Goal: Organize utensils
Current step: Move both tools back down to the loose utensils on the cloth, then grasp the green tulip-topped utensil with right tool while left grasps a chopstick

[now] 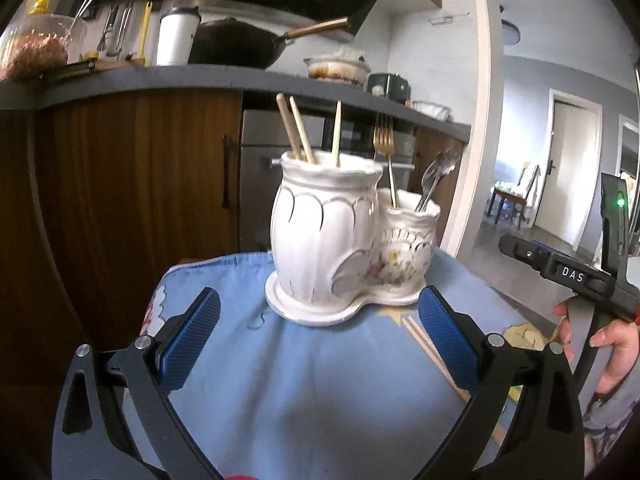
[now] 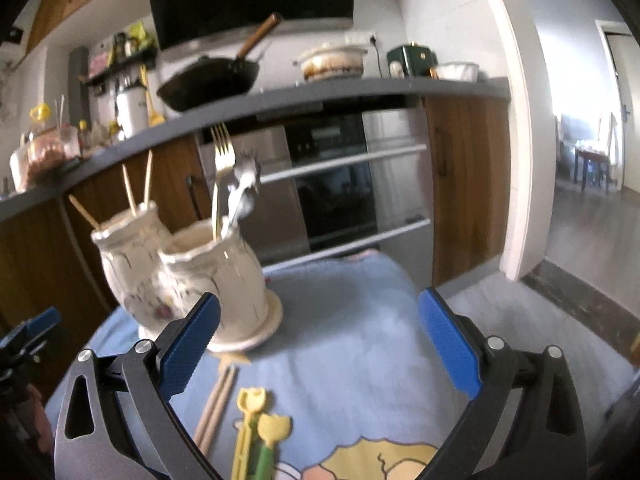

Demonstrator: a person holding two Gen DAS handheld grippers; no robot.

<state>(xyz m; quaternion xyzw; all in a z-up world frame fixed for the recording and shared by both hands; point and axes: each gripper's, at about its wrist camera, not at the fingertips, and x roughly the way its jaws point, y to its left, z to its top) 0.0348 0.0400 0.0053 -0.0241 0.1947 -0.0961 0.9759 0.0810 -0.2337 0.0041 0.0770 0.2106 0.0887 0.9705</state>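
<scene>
Chopstick pair (image 2: 216, 404) flat on worktop cloth (image 2: 340, 320), near right tool (image 2: 320, 344): light, stiff, slippery; pinch mid-shaft. Both tools spread apart, empty, left tool (image 1: 320, 344) facing ceramic holder (image 1: 344, 232), fragile.

A table under a blue cloth (image 1: 312, 380) carries a white two-pot holder (image 1: 340, 240), a pair of chopsticks (image 2: 216, 404) lying loose just before it, and beside those what may be plastic utensils (image 2: 256, 436).
</scene>
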